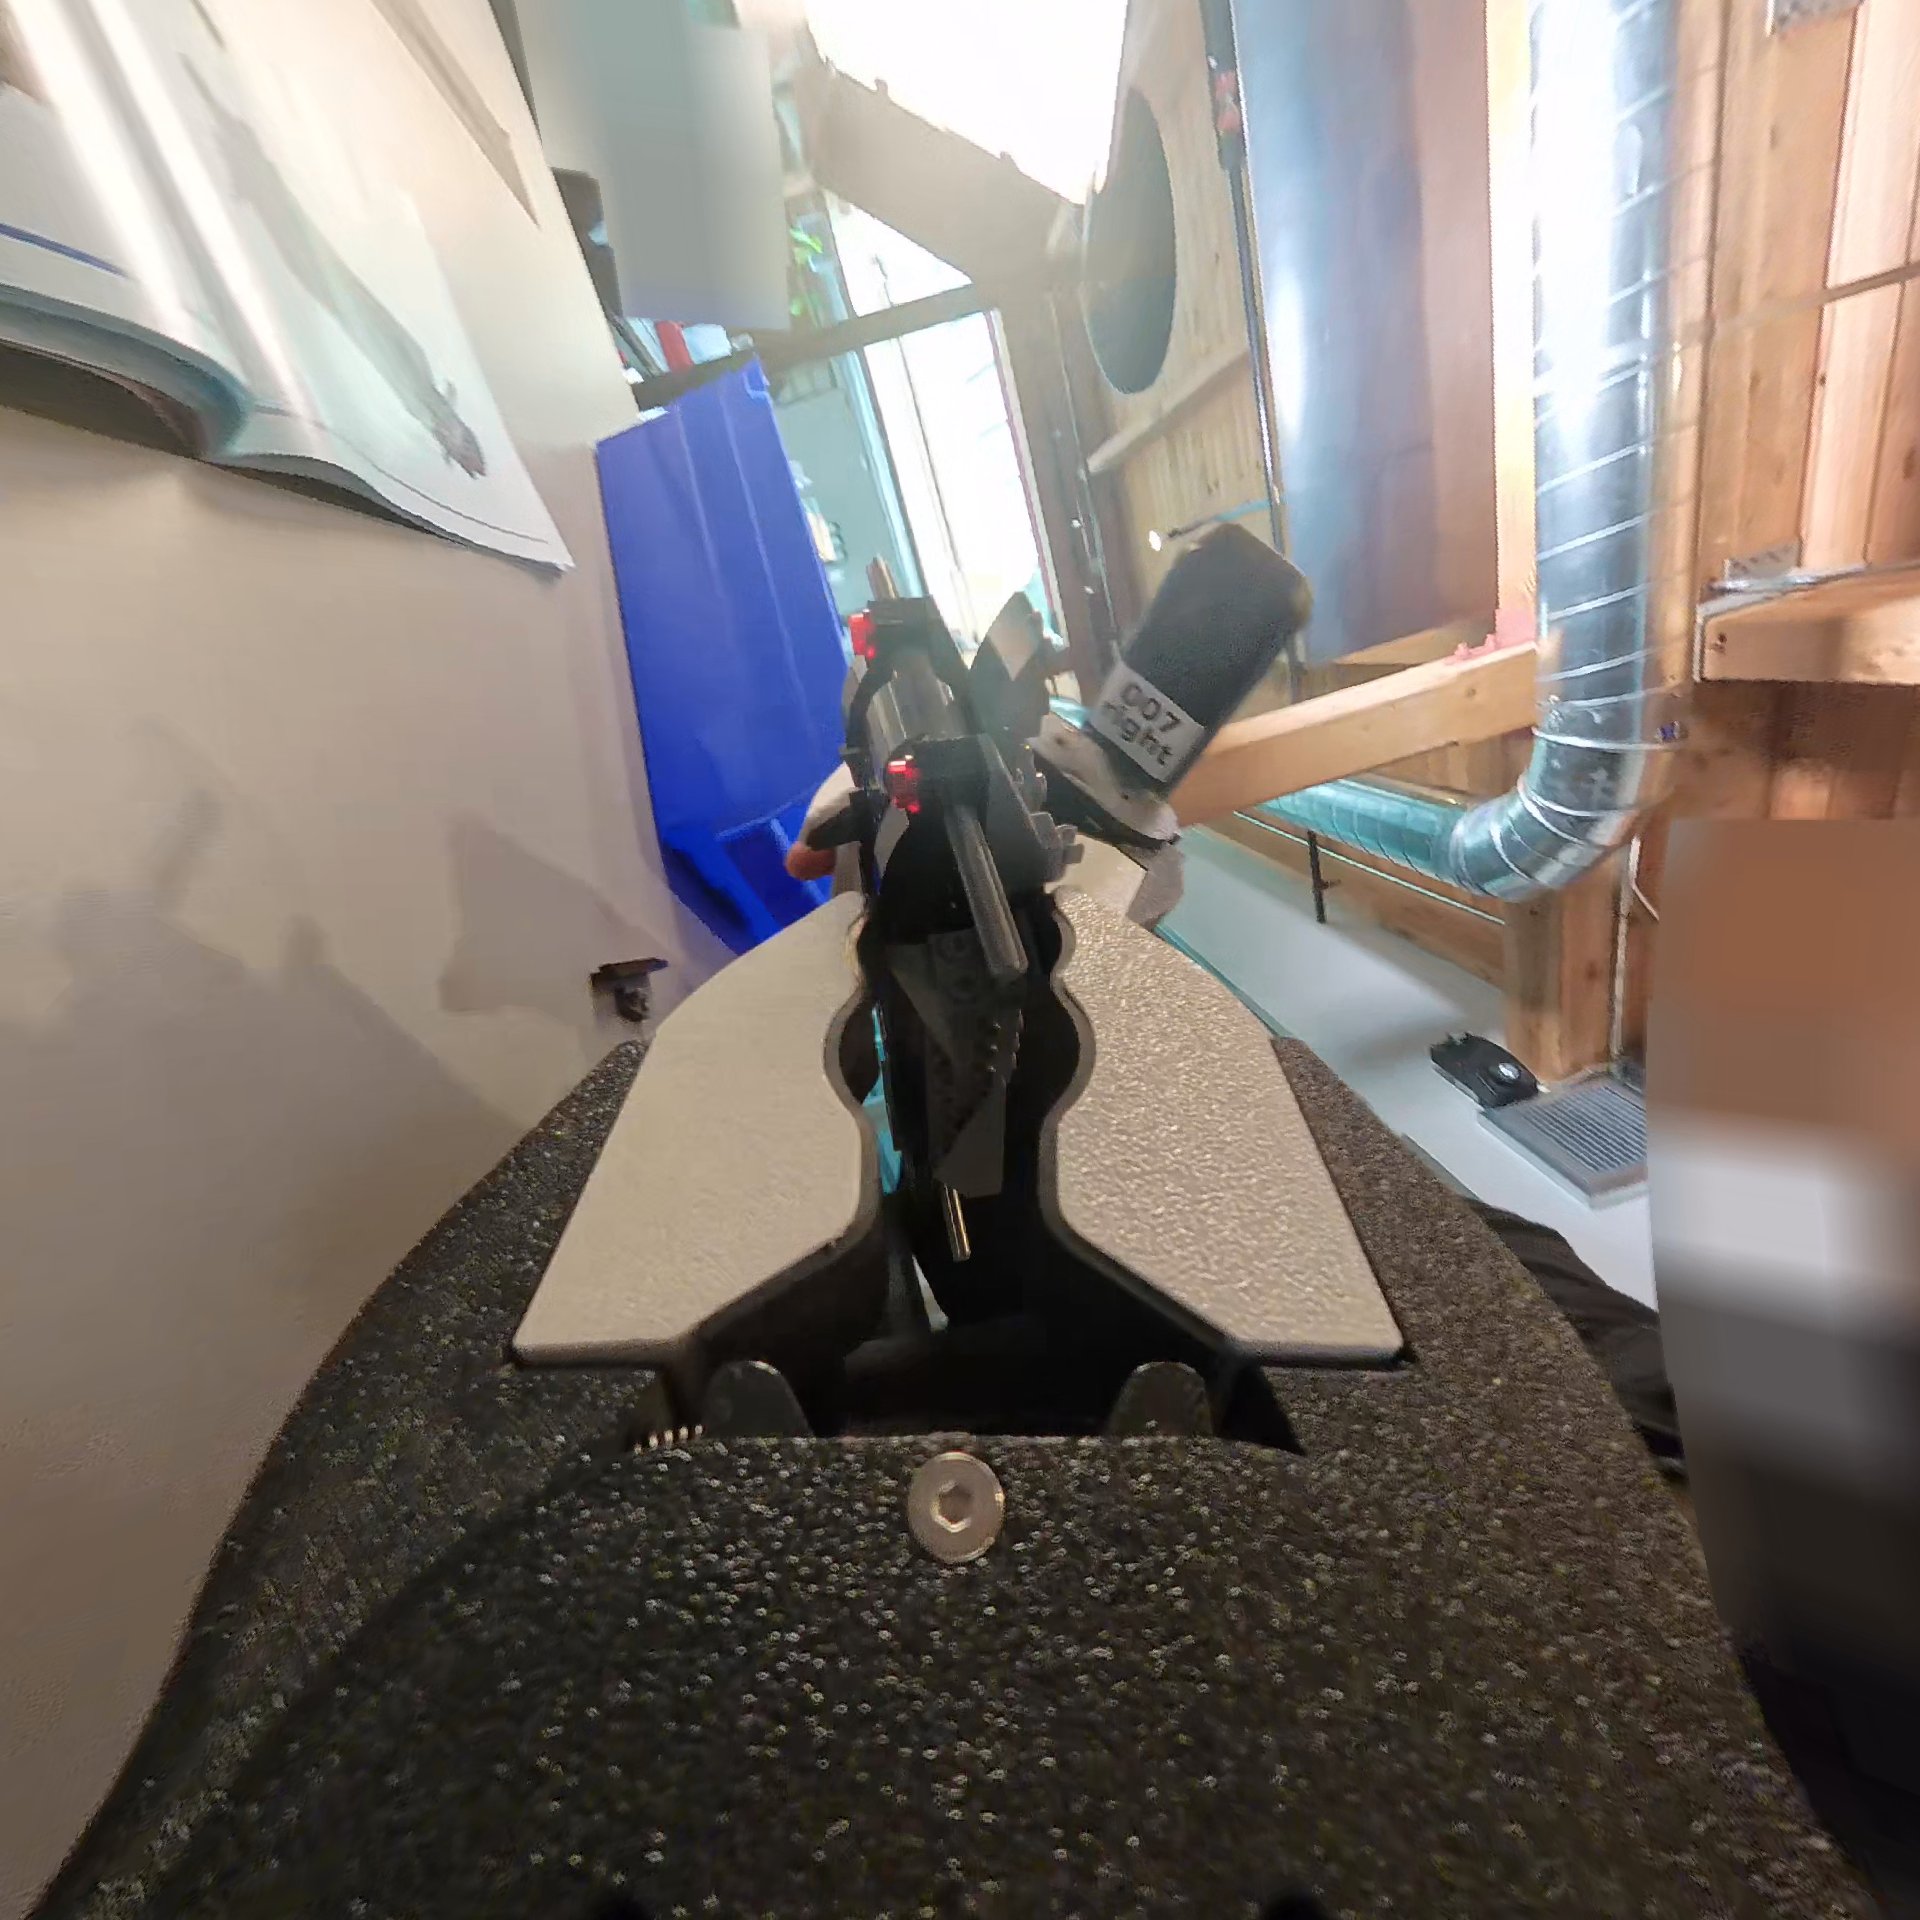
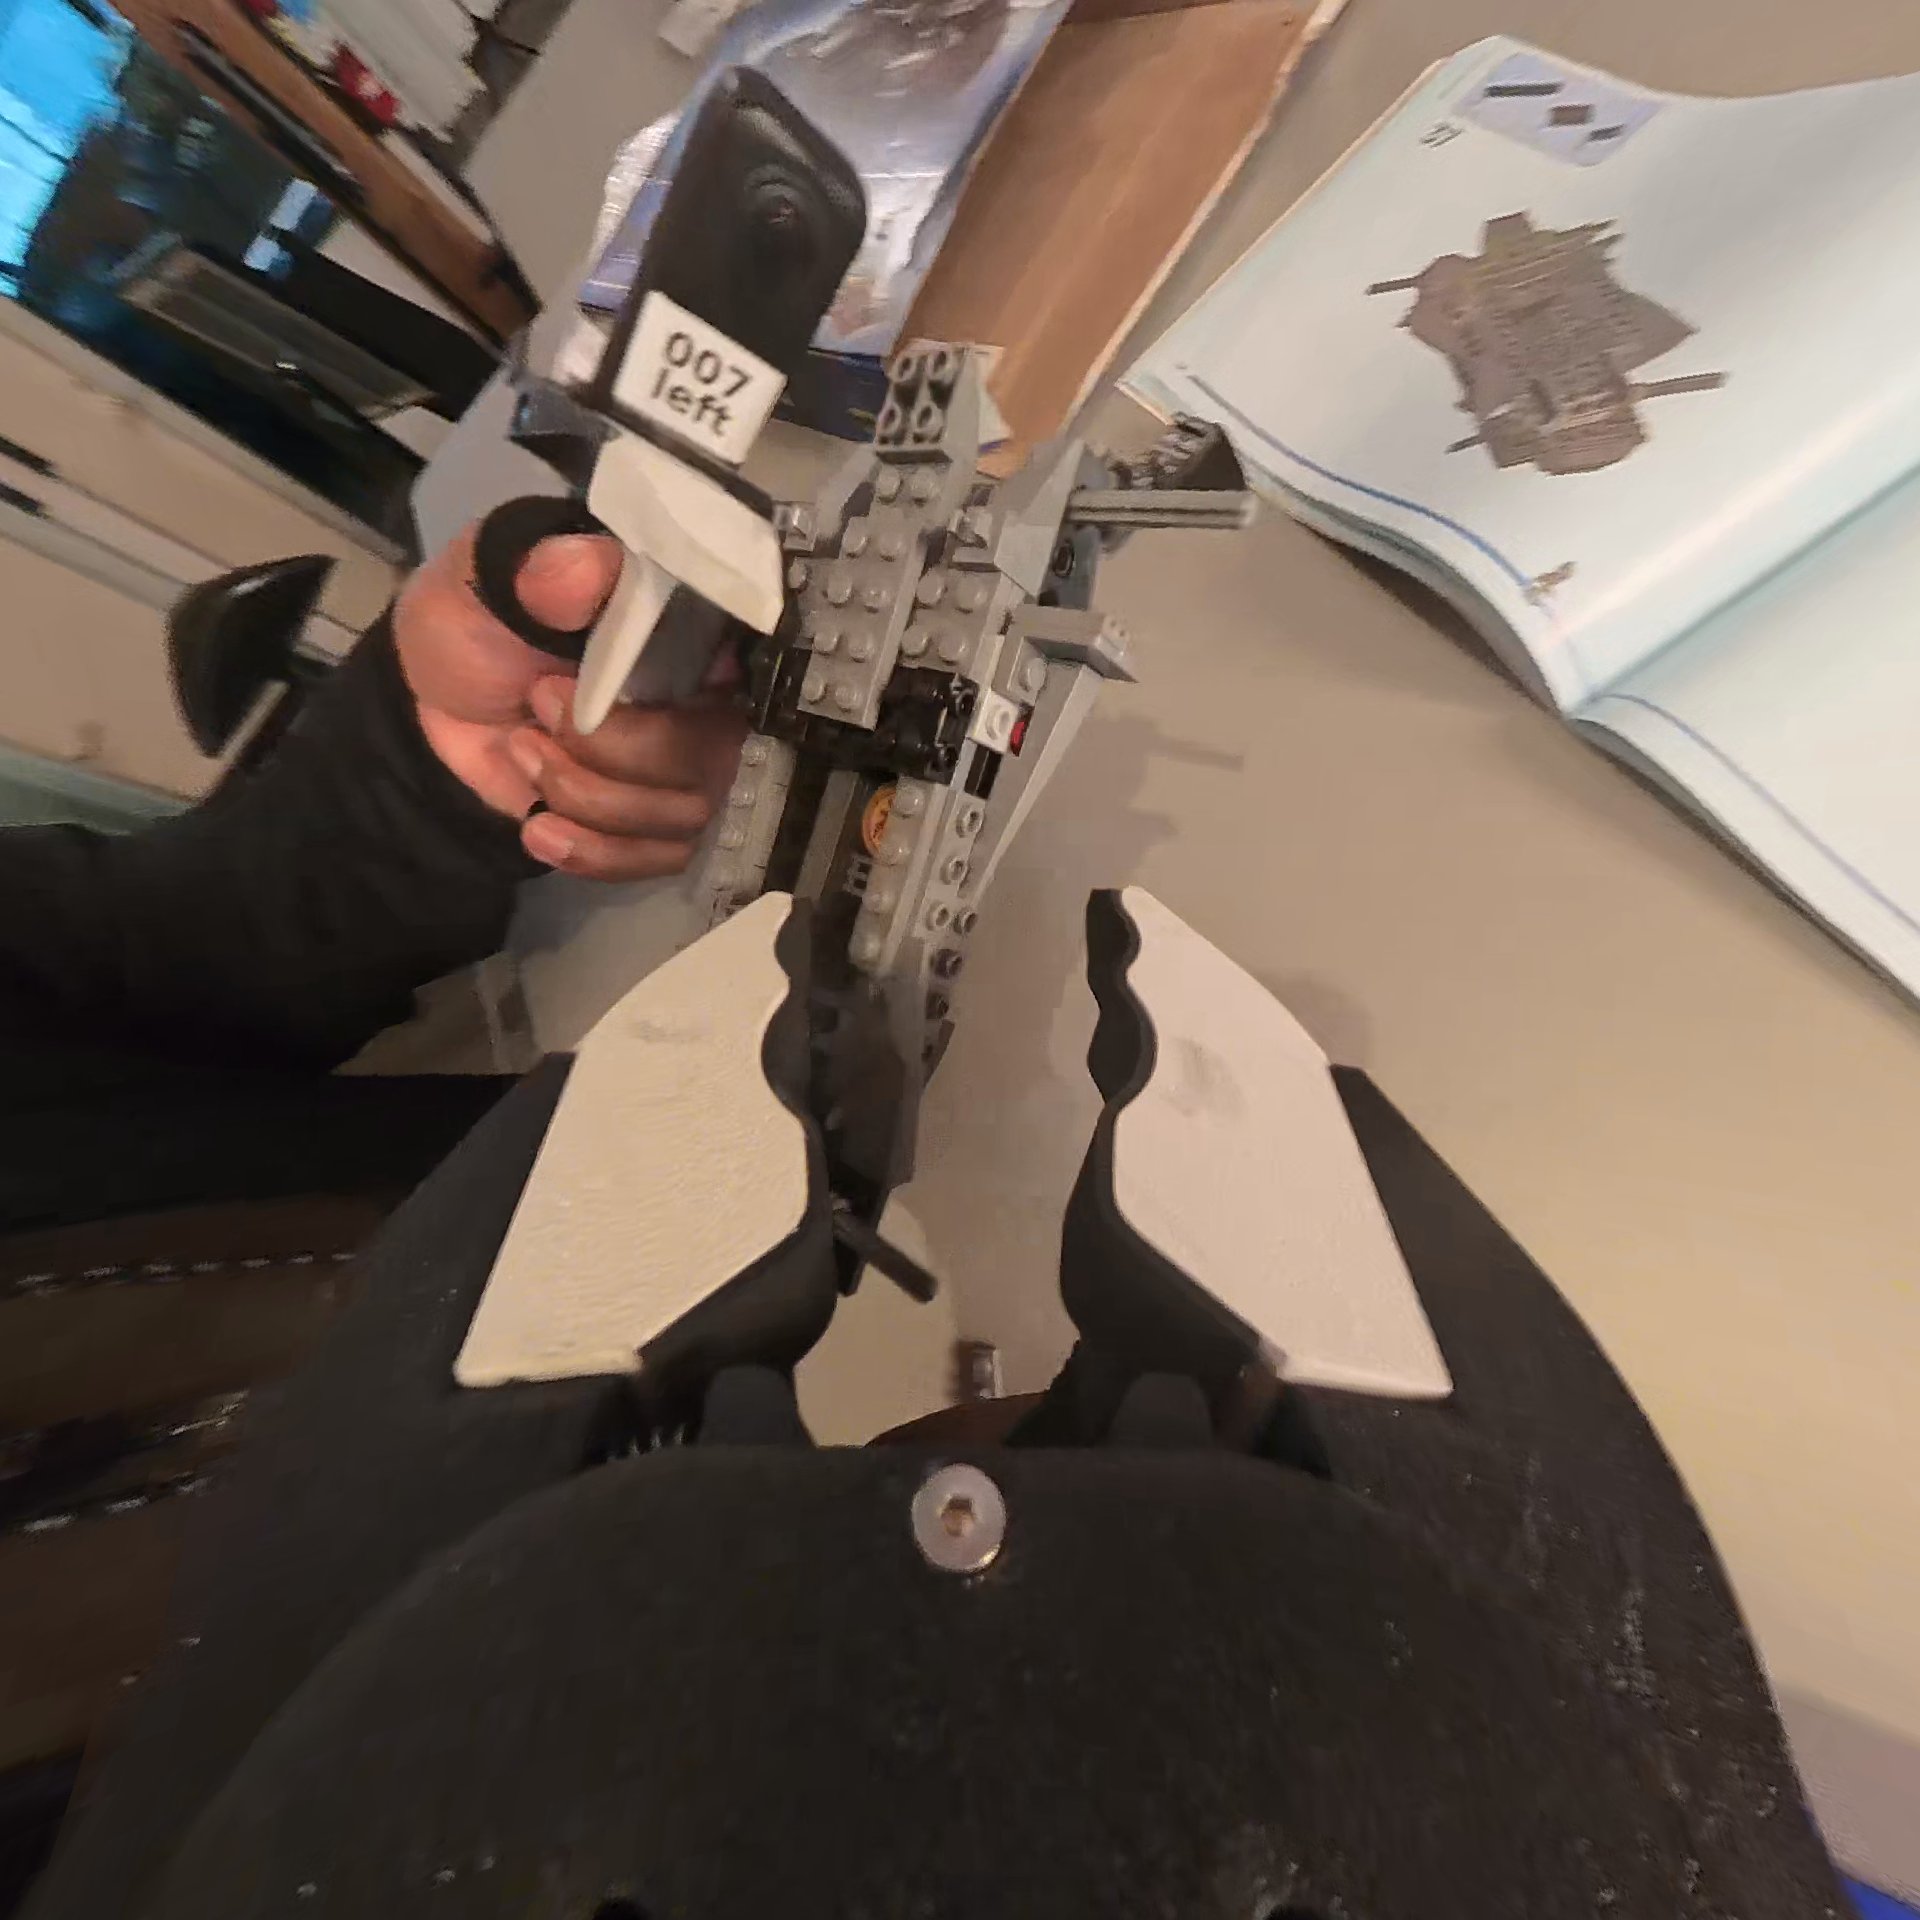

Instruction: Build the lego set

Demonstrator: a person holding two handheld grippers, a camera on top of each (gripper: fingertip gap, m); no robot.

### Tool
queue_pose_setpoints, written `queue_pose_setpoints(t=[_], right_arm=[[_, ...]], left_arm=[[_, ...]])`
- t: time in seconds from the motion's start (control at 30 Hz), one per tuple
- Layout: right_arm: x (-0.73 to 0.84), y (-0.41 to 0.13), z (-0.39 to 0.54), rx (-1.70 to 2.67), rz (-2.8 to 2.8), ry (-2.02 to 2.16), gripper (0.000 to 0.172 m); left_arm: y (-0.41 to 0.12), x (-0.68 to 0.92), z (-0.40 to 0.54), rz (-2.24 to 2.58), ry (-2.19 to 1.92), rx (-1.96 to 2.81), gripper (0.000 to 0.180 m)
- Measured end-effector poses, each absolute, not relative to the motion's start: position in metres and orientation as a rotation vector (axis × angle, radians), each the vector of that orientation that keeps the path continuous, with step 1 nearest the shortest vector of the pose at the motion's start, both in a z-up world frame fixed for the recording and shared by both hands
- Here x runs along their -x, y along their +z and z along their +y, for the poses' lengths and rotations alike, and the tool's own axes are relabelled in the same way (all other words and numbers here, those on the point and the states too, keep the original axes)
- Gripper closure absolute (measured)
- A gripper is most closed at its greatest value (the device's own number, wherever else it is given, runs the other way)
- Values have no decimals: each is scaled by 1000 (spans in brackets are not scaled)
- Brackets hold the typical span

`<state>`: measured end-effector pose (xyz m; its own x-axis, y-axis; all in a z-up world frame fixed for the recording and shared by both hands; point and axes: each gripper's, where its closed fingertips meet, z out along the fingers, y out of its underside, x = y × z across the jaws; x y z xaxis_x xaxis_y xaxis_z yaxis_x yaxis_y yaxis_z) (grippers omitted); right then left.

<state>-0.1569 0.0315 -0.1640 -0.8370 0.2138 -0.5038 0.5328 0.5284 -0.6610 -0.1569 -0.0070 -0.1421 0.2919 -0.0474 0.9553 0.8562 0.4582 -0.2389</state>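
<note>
Left tongs (image 1: 961, 997) clamp the grey brick model (image 2: 894, 644), held above the bench (image 2: 1351, 883). Right tongs (image 2: 945, 997) wide, one pad clear. Model is probably light, stiff, fragile: grip the hull, not the wings.

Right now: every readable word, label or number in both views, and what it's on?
White label on the left claw camera: legible print, but I don't copy wording.
Grey label on the right claw camera: legible, likewise not copied.
Open booklet: small print at the page top, too blurred to read.
Nothing else legible.
</note>
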Motion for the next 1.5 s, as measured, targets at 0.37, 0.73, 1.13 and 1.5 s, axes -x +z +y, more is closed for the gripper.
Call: queue_pose_setpoints(t=[0.37,0.73,1.13,1.5], right_arm=[[129,-168,30,-596,2059,-1207,135],[129,-194,38,-975,1871,-1175,147],[133,-200,52,-1249,1716,-1210,148],[132,-202,45,-1360,1712,-1252,148]], left_arm=[[-152,145,7,-1098,-874,902,152],[-170,145,20,-1184,-820,880,143],[-187,126,45,-1252,-730,992,127],[-187,137,53,-1256,-652,1046,143]])
